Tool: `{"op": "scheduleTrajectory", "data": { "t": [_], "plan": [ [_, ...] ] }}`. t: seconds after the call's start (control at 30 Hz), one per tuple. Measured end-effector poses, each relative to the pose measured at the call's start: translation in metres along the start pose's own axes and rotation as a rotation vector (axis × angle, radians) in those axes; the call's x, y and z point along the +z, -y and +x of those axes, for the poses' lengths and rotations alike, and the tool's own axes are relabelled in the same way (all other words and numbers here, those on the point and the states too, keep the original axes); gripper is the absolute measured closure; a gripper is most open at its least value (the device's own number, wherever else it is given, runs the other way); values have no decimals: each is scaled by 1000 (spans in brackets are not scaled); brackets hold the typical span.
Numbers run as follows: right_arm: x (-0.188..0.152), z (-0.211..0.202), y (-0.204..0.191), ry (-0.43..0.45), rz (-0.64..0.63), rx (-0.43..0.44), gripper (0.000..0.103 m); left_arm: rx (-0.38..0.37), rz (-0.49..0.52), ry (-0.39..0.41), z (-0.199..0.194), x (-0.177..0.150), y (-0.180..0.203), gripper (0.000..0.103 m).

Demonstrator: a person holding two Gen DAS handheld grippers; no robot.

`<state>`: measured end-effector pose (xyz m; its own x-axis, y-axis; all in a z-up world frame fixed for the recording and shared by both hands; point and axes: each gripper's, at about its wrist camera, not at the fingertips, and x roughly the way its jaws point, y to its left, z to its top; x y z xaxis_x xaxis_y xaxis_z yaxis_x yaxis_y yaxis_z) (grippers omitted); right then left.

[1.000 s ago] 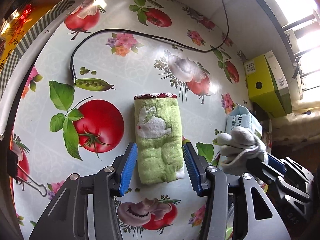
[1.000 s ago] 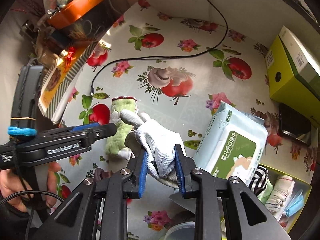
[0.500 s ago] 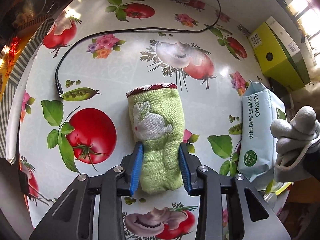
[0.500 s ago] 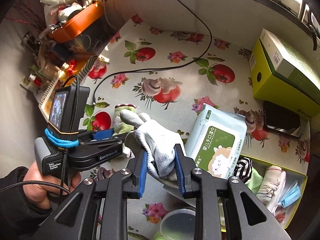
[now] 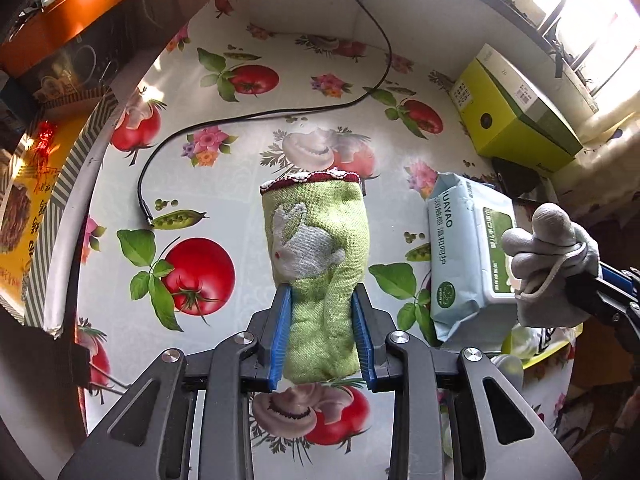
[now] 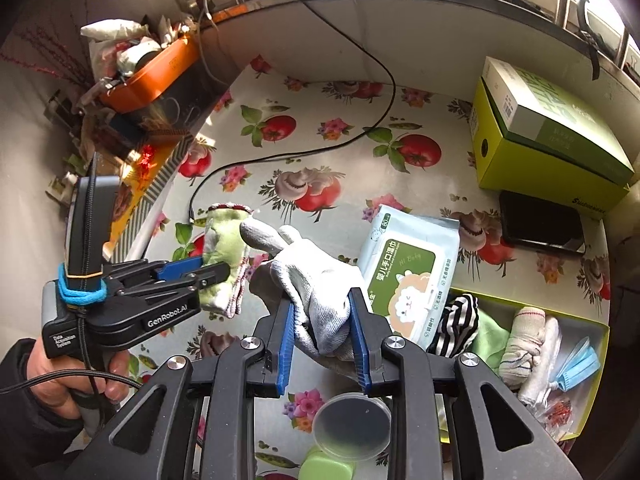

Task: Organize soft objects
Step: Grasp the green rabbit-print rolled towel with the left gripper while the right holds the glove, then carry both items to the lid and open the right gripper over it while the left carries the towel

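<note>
Seen from the left wrist: rolled green terry towel with a white rabbit motif and red scalloped trim (image 5: 318, 248), squeezed at its near end between the blue pads of the left gripper (image 5: 322, 334), jaws closing onto the cloth, far end jutting out above the glossy tablecloth printed with tomatoes, mushrooms and peas (image 5: 224, 184). At right, pinched in the right gripper (image 6: 322, 344), a grey knitted work glove (image 6: 316, 284), fingers curled, blue pads pressing its cuff from both sides. Just beyond the glove, lying flat on the cloth, a pale blue pack of wet wipes with a green label (image 6: 408, 276). Beside the pack, near the table's right edge, a shallow yellow-green tray (image 6: 600, 328) holding a striped black-and-white cloth (image 6: 456, 324), a beige rolled cloth (image 6: 524, 340) and a blue face mask (image 6: 576, 364). Across the table, a thin black cable (image 5: 256, 116). Against the far wall, a yellow-green cardboard box (image 6: 548, 140). On the left gripper's handle, a person's hand (image 6: 80, 376) in a dark sleeve.
</note>
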<state>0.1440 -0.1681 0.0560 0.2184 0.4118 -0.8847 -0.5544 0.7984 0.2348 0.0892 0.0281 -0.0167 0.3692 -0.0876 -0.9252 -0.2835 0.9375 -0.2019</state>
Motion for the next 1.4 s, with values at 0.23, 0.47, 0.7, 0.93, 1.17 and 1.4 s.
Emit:
{"op": "scheduleTrajectory", "data": {
  "t": [0.23, 0.47, 0.7, 0.93, 1.17, 1.4],
  "plan": [
    [-19, -16, 19, 14, 61, 0, 79, -21, 35, 32, -26, -7, 18, 73],
    [-35, -34, 34, 39, 107, -7, 79, -44, 80, 48, -41, -9, 41, 73],
    [-50, -50, 50, 65, 149, -20, 79, -74, 131, 49, -50, -14, 69, 73],
    [-70, -63, 79, 85, 220, -39, 79, -107, 192, 33, -51, -17, 102, 73],
    [-95, -76, 122, 97, 317, -83, 79, -140, 253, 12, -48, -18, 136, 73],
    [-117, -91, 179, 121, 449, -154, 79, -164, 307, -1, -42, -16, 168, 73]
  ]
}}
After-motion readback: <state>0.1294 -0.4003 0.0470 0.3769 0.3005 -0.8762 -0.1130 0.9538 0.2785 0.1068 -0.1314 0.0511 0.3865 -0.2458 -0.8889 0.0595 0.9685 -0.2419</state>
